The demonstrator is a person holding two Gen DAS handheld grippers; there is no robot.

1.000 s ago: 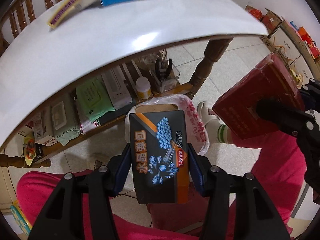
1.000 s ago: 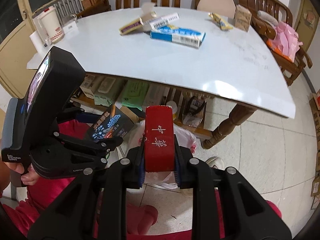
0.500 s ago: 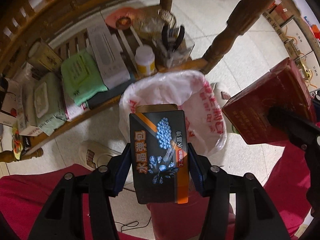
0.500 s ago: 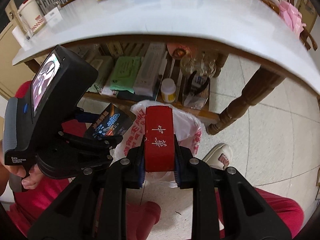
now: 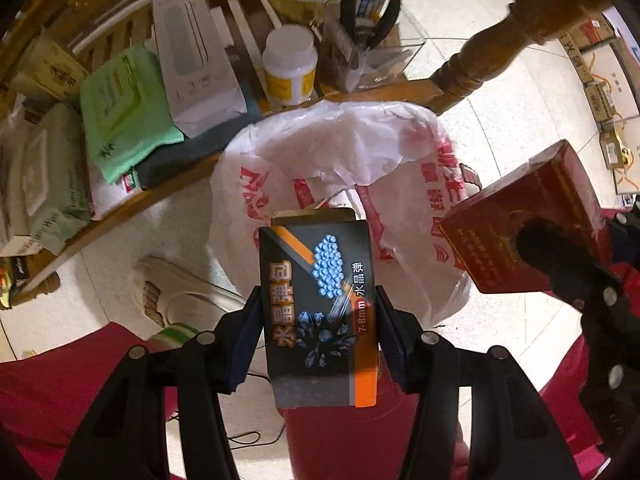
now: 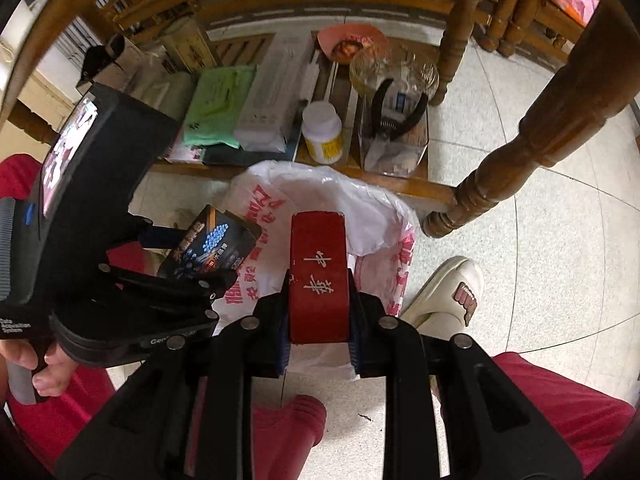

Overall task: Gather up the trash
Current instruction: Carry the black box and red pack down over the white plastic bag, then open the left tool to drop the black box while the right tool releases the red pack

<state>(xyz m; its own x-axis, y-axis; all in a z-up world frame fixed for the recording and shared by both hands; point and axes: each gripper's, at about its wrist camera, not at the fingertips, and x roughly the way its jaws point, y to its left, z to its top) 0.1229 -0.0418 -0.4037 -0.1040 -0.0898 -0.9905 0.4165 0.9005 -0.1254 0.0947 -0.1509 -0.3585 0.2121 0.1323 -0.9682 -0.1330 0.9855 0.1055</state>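
Our left gripper (image 5: pixel 318 320) clamps the flat black cardboard box with blue beads and an orange stripe (image 5: pixel 318 312), and our right gripper (image 6: pixel 318 300) clamps the red cardboard box with white characters (image 6: pixel 318 272). We hold both above the open white plastic bag with red print (image 5: pixel 340 168) on the tiled floor (image 6: pixel 540 260).

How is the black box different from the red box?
The black box has blue beads and orange stripes printed on it; the red box is plain red with white characters. The left gripper holds the black, the right gripper the red. Both hang above the white bag.
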